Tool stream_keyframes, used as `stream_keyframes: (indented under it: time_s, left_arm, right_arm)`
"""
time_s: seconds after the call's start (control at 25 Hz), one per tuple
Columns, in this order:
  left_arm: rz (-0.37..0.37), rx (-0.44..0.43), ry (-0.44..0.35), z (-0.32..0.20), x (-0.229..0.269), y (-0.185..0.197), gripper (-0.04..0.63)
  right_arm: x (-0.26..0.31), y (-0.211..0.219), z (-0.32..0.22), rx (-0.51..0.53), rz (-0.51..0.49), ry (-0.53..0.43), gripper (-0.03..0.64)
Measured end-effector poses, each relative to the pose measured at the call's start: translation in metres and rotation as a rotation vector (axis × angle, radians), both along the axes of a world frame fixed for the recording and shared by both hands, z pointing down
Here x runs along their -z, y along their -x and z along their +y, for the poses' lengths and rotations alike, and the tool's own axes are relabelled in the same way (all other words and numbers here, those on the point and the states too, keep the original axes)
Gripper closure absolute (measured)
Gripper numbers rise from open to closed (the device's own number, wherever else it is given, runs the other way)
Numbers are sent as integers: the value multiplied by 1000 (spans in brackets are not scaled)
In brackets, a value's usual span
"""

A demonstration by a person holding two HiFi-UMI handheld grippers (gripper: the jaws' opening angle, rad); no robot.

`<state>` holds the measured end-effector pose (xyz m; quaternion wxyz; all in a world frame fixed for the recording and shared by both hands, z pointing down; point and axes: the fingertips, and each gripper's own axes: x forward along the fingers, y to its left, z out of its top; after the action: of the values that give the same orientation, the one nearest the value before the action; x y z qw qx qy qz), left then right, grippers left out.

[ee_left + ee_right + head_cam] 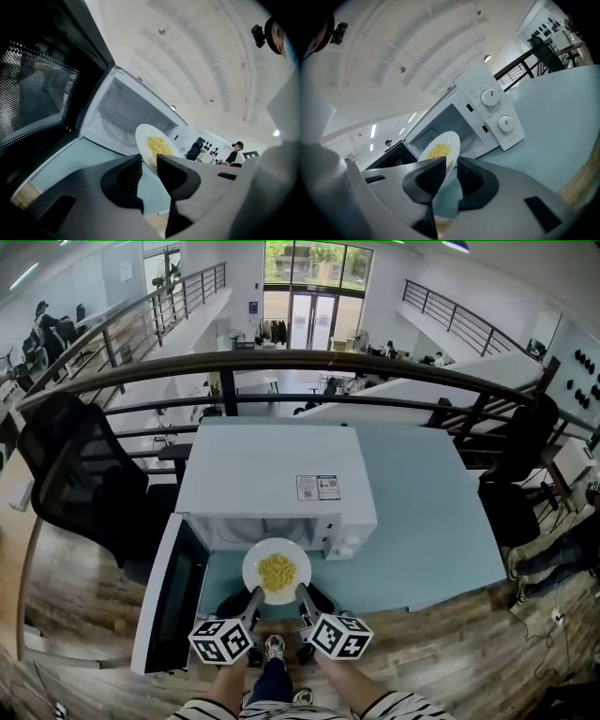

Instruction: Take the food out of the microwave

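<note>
Counted: one white microwave on the pale blue surface, with one door swung wide open to the left and two dials on the front panel; one white plate of yellow food; two claws. Plate held just in front of the open cavity, above the surface. Clamped at its near rim on the left by the left claw and on the right by the right claw, rim pinched between the pads of each.

Near edge of the plate hidden behind the jaws in both gripper views. Kind of food too small to tell. Cavity mostly covered by the microwave's top in the head view.

Around: two black chairs, one at each side of the surface, and a dark railing behind.
</note>
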<state>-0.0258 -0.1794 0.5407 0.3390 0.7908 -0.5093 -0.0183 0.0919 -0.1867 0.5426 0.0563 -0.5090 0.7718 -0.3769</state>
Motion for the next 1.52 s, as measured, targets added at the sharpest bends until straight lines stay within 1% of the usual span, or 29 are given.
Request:
stream_keyframes:
  time_s: [0.72,1.04,1.52]
  left_arm:
    - [-12,-15,-32,115,19,-19,486]
    - [-3,-29,-40,146,18,-25,486]
    - [-13,-58,-22,177,12,-34,492]
  right_arm:
    - [18,-20,116,4,-15,-16,537]
    - [20,-26,148,20,-3,-21,538]
    - [13,-36,183,-6,-1,4,545]
